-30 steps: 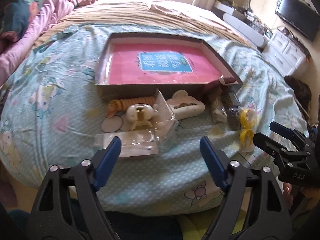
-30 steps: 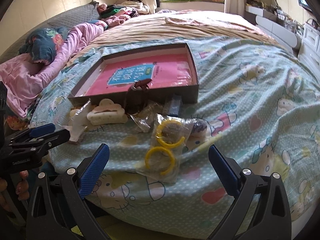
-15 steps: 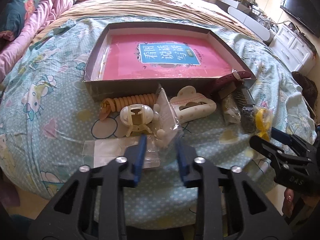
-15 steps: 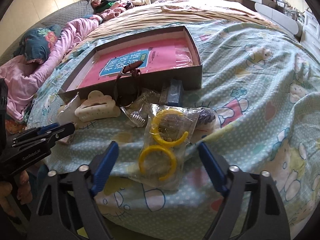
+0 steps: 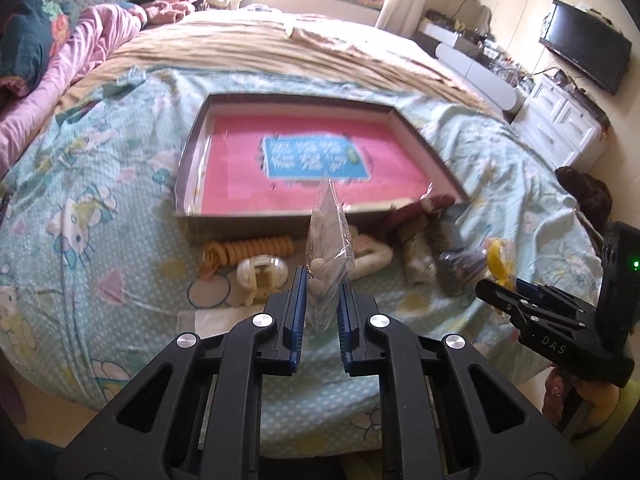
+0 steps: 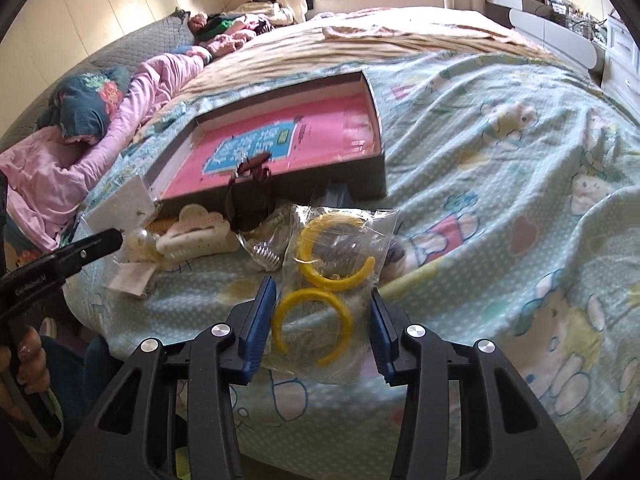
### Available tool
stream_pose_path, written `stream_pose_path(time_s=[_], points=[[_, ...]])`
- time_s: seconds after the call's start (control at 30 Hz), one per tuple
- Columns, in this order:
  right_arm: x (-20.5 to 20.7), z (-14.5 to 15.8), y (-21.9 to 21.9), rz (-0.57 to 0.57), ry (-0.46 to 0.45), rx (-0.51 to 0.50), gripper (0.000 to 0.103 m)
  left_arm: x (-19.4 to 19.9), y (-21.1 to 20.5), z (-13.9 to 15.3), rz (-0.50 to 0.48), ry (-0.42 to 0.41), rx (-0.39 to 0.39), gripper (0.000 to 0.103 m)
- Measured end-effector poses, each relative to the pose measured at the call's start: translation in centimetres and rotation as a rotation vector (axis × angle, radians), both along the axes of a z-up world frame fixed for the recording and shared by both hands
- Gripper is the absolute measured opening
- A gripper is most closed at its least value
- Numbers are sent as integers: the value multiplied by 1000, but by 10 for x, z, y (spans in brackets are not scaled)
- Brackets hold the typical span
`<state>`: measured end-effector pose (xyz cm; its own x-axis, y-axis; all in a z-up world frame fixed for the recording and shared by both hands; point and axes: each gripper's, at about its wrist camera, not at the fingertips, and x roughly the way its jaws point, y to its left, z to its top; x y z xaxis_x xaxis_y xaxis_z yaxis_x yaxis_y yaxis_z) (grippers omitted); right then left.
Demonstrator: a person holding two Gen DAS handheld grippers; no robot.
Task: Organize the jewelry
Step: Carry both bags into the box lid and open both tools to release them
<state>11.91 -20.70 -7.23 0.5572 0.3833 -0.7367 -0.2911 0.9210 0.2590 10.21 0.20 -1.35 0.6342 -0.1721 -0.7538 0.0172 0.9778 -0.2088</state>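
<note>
My left gripper (image 5: 322,304) is shut on a clear plastic bag of white beads (image 5: 328,256) and holds it upright, lifted off the bed in front of the shallow grey box with a pink base (image 5: 304,168). My right gripper (image 6: 324,332) is open, its fingers on either side of a clear bag with yellow hoop earrings (image 6: 324,280) that lies on the bed. The box also shows in the right wrist view (image 6: 360,184). The left gripper shows at the left edge of the right wrist view (image 6: 100,240).
Near the box's front wall lie an orange coil hair tie (image 5: 256,246), a white hair claw (image 5: 262,274), a cream cloud-shaped clip (image 6: 196,236), a dark red strap (image 6: 250,176) and small bagged items (image 5: 452,264). A pink quilt (image 6: 60,160) lies at left. White cabinets (image 5: 560,128) stand at right.
My left gripper has closed on the bead bag and lifted it upright off the bed. My right gripper has moved forward and narrowed around the yellow earring bag.
</note>
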Motion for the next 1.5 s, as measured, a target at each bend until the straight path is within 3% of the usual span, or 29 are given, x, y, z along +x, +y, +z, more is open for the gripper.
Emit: stream_pose_path(time_s=[0.27, 0.67, 0.97, 1.3, 1.5], points=[[17, 32, -10, -9, -95, 20, 42, 19, 19, 25, 46, -45, -23, 8], [68, 57, 12, 55, -147, -14, 42, 62, 51, 38, 123, -65, -70, 8], [110, 56, 28, 83, -120, -37, 42, 100, 57, 29, 124, -57, -86, 8], [156, 33, 49, 96, 27, 11, 42, 116, 54, -5, 78, 8, -62, 8], [167, 15, 63, 105, 86, -30, 42, 123, 59, -18, 72, 43, -52, 8]])
